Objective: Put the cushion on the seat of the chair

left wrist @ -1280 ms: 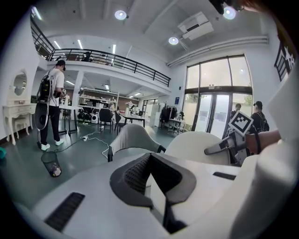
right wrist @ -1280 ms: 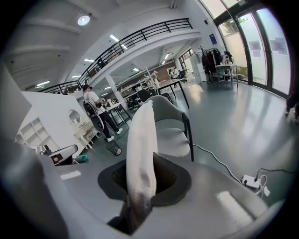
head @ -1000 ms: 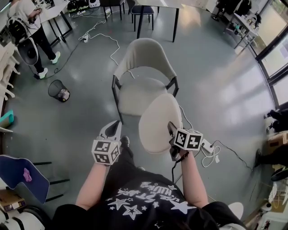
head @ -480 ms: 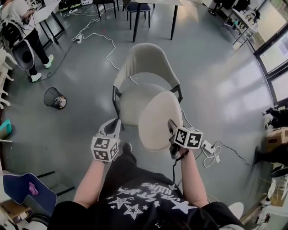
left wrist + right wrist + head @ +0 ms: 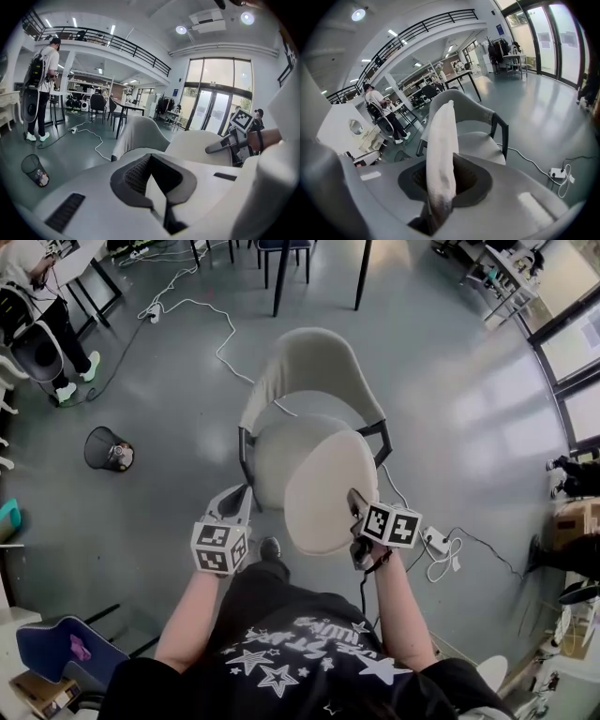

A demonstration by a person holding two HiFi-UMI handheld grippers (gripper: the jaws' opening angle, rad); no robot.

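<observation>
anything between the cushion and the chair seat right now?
Nothing visible. The cushion, clamped at its near edge in the right gripper, hangs at the front of the bare chair seat. The left gripper is off to the side.

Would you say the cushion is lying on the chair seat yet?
Not yet: the right gripper holds the cushion on edge, clear of the seat.

**Covered seat, clipped edges**
In the head view, the cushion [image 5: 330,488] hides the chair [image 5: 305,371] seat's 4 o'clock part and the right gripper [image 5: 354,502] tips. The person [image 5: 56,329] at 10 o'clock is cut off. The bin [image 5: 105,448] contents are too small to tell.
</observation>
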